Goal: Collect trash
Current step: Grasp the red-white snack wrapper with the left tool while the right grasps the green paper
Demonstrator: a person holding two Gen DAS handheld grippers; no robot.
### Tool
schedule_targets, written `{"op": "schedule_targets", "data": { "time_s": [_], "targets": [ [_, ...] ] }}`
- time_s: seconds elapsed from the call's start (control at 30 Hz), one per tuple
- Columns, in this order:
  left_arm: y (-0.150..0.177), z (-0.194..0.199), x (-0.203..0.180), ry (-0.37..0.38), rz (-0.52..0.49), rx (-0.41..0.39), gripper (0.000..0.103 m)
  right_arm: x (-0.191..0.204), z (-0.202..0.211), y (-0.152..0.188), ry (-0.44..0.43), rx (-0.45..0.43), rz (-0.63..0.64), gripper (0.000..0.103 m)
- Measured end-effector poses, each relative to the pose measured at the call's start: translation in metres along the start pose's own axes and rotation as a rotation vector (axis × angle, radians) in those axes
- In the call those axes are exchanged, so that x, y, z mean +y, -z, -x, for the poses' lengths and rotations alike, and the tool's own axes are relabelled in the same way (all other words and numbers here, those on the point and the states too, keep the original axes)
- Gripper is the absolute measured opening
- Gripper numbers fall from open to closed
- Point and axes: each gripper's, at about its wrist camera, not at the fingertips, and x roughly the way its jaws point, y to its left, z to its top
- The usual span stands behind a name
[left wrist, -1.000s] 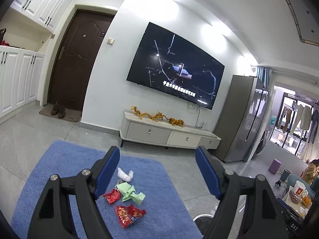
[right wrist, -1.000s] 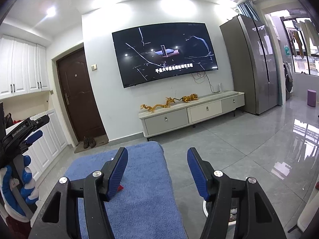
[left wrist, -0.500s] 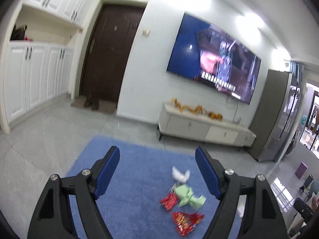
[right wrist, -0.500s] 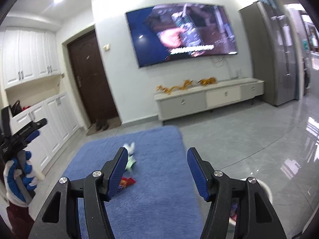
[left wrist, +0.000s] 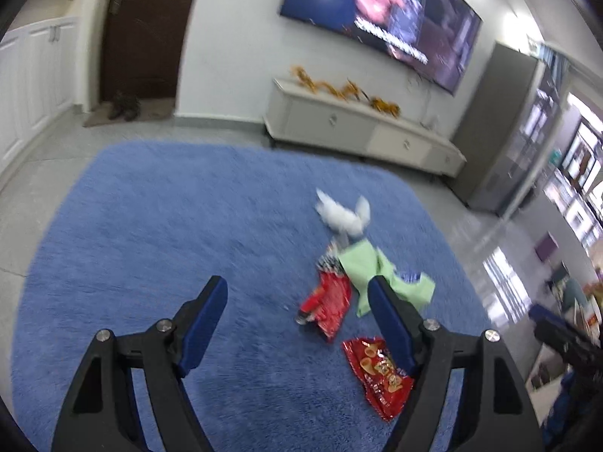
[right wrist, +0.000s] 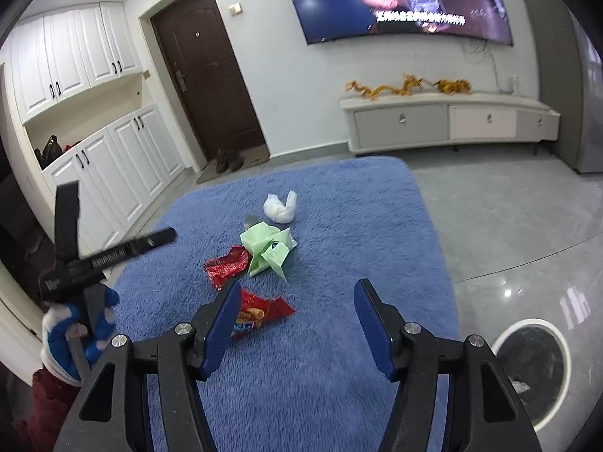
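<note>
Trash lies in a cluster on a blue rug (right wrist: 358,203): a white tissue wad (right wrist: 279,207), a crumpled green wrapper (right wrist: 265,248), a red wrapper (right wrist: 226,265) and a red snack bag (right wrist: 264,310). The left wrist view shows the same tissue (left wrist: 341,218), green wrapper (left wrist: 358,263), red wrapper (left wrist: 328,301) and snack bag (left wrist: 377,373). My left gripper (left wrist: 297,288) hovers just short of the pile, its jaws closing slightly with nothing between them. My right gripper (right wrist: 298,289) is open and empty, with the snack bag beside its left finger. A gloved hand (right wrist: 71,335) holds the left gripper.
A round white trash bin (right wrist: 527,326) with a dark liner stands on the grey tiles right of the rug. A low TV cabinet (right wrist: 448,124) lines the far wall under the television. There are shoes (right wrist: 228,160) by the brown door and white cupboards (right wrist: 124,162) on the left.
Both grippers have dropped and tipped downward toward the rug. The trash pile has come closer and larger in both views, and the bin has come into the right view.
</note>
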Motion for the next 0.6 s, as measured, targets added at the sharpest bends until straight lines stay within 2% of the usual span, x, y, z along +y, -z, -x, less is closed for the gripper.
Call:
{"op": "schedule_targets", "data": {
  "time_s": [0.17, 0.3, 0.43, 0.53, 0.6],
  "targets": [
    [0.01, -0.041, -0.012, 0.011, -0.053, 0.102, 0.063, -0.006, -0.043, -0.014, -0.075, 0.061, -0.011, 0.06],
    [0.017, -0.063, -0.008, 0.031, -0.038, 0.153, 0.053, -0.007, -0.077, -0.019, -0.127, 0.104, -0.033, 0.06],
    [0.019, -0.067, -0.011, 0.028, -0.059, 0.131, 0.048, -0.004, -0.106, -0.022, -0.166, 0.139, -0.038, 0.059],
    [0.018, -0.068, -0.01, 0.035, -0.047, 0.124, 0.039, -0.001, -0.12, -0.024, -0.185, 0.162, -0.036, 0.048],
    [0.019, -0.068, -0.01, 0.055, -0.047, 0.126, 0.03, 0.001, -0.127, -0.024, -0.197, 0.177, -0.035, 0.036]
  ]
}}
